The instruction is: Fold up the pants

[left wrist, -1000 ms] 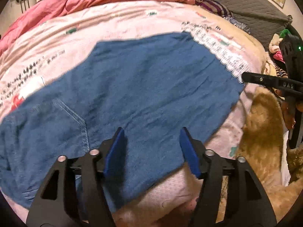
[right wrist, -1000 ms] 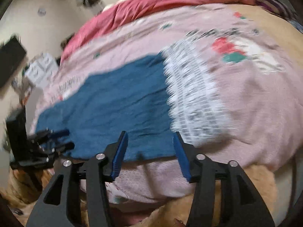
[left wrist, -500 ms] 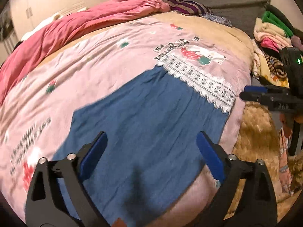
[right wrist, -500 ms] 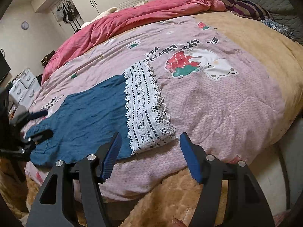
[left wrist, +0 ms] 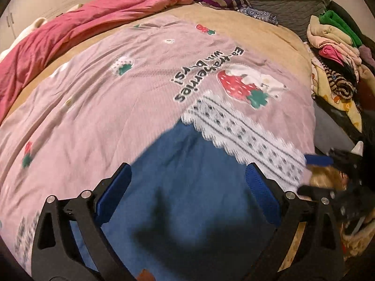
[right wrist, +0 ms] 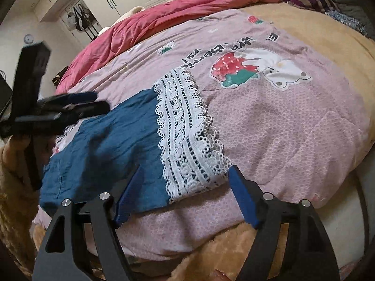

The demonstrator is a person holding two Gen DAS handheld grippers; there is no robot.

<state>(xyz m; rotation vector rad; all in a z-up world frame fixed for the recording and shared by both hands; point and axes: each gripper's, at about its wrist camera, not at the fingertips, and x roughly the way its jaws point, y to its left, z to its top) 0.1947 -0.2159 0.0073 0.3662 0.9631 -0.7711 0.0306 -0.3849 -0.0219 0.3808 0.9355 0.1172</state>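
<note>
Hovering over the blue pants (right wrist: 105,145), we held the left gripper (left wrist: 187,192) with jaws wide apart and empty, while the right gripper (right wrist: 185,194) was opening near the white lace hem (right wrist: 185,128). The pants lay flat on the pink strawberry quilt (right wrist: 281,121) at its near edge, probably so we could take fresh holds for another fold.

Ahead of the gripper spreads a pink quilt (left wrist: 98,107) with a strawberry print (left wrist: 236,86). Beyond it, far ahead, lies a crumpled red blanket (left wrist: 77,30). Off to its right, clothes (left wrist: 335,53) are heaped.
</note>
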